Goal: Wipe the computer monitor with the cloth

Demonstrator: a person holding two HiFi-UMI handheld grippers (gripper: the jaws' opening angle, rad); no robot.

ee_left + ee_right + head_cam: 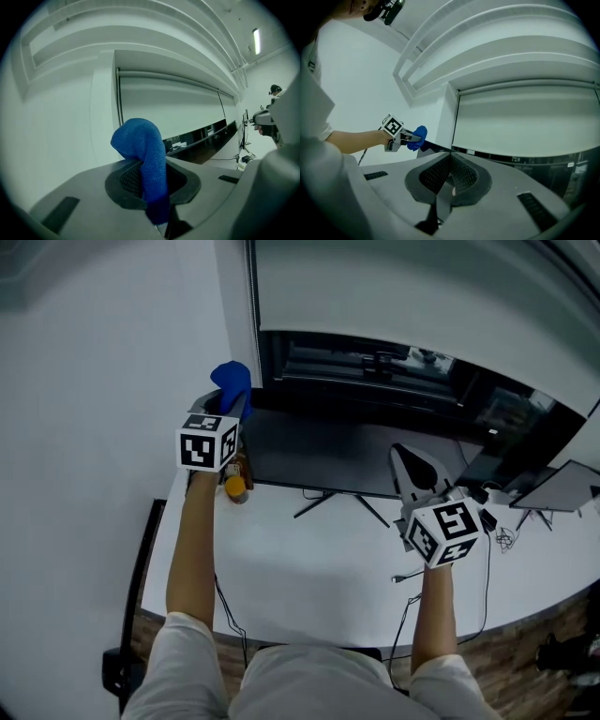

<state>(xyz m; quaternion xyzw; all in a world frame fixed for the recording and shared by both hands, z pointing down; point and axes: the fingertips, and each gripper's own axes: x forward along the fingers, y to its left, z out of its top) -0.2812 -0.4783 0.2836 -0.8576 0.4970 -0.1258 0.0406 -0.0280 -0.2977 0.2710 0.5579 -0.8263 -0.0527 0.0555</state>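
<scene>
My left gripper (225,413) is shut on a blue cloth (232,383), held up beside the top left corner of the dark monitor (352,454). In the left gripper view the cloth (142,147) sticks up out of the closed jaws and folds over. The right gripper (413,471) is shut with nothing in it and hovers in front of the monitor's right part. The right gripper view shows its pads (461,176) meeting, and the left gripper (408,137) with the cloth (419,137) far off to the left.
The monitor stands on a white desk (309,568) against a window with a lowered blind (412,292). A small orange-lidded bottle (234,488) sits under my left hand. A second screen (562,486) and cables (503,540) lie at the right.
</scene>
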